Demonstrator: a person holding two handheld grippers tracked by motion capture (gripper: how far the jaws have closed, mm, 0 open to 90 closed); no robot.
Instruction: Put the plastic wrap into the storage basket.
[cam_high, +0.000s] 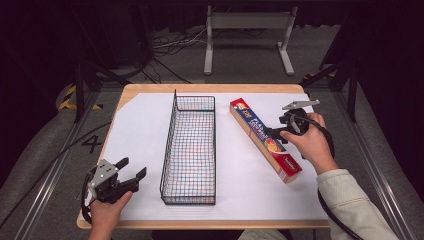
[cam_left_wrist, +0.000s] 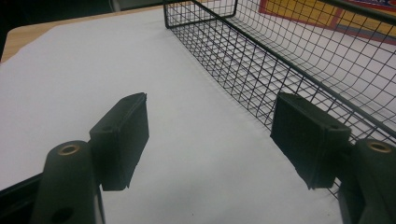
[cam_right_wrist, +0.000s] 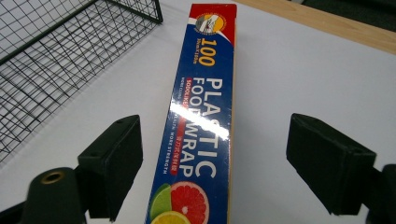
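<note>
We see a wooden table (cam_high: 150, 90) under white paper (cam_high: 135, 135). Mid-frame lies a wire basket (cam_high: 190, 150); right of it, a plastic wrap box (cam_high: 265, 140).

You've got a wire basket (cam_high: 190, 150) lying lengthwise mid-table on white paper (cam_high: 250, 185), wooden tabletop (cam_high: 210, 88) edging it, cables (cam_high: 170, 45) on the floor behind.

Your left claw (cam_left_wrist: 210, 140) hangs over the white sheet (cam_left_wrist: 93, 74) with its 2 black jaws standing wide apart and nothing between them. The right-hand jaw sits just beside the near long wall of the black wire basket (cam_left_wrist: 261, 60), which runs away toward the top of the view. Through the mesh you see a red and yellow strip of a box (cam_left_wrist: 327, 14) beyond the basket. A corner of the wooden desk (cam_left_wrist: 21, 37) shows at upper left.
</note>
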